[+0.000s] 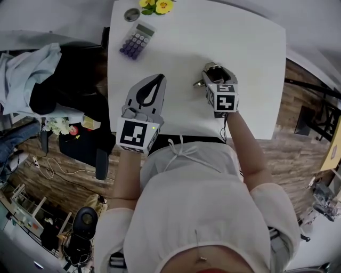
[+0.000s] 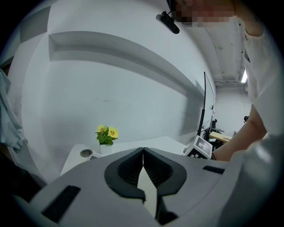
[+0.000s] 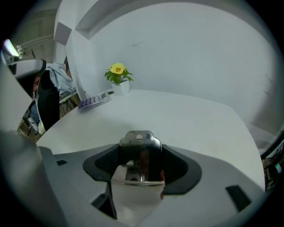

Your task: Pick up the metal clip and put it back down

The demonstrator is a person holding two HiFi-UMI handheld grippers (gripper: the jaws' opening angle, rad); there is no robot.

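A shiny metal clip (image 3: pixel 141 153) sits between the black pads of my right gripper (image 3: pixel 141 163), which is shut on it. The clip's rounded handle with a small hole sticks up past the jaws. In the head view the right gripper (image 1: pixel 213 69) is over the white table (image 1: pixel 256 64) right of centre, with a bit of the metal clip (image 1: pixel 201 82) showing at its left side. My left gripper (image 1: pixel 157 80) lies at the table's near left part. Its jaws are shut tip to tip with nothing between them, as the left gripper (image 2: pixel 143 153) shows in its own view.
A purple-keyed calculator (image 1: pixel 137 40), a small round dish (image 1: pixel 131 14) and a potted yellow flower (image 1: pixel 155 6) stand at the table's far left corner. A dark chair with clothes (image 1: pixel 48 74) is left of the table. The person stands at the near edge.
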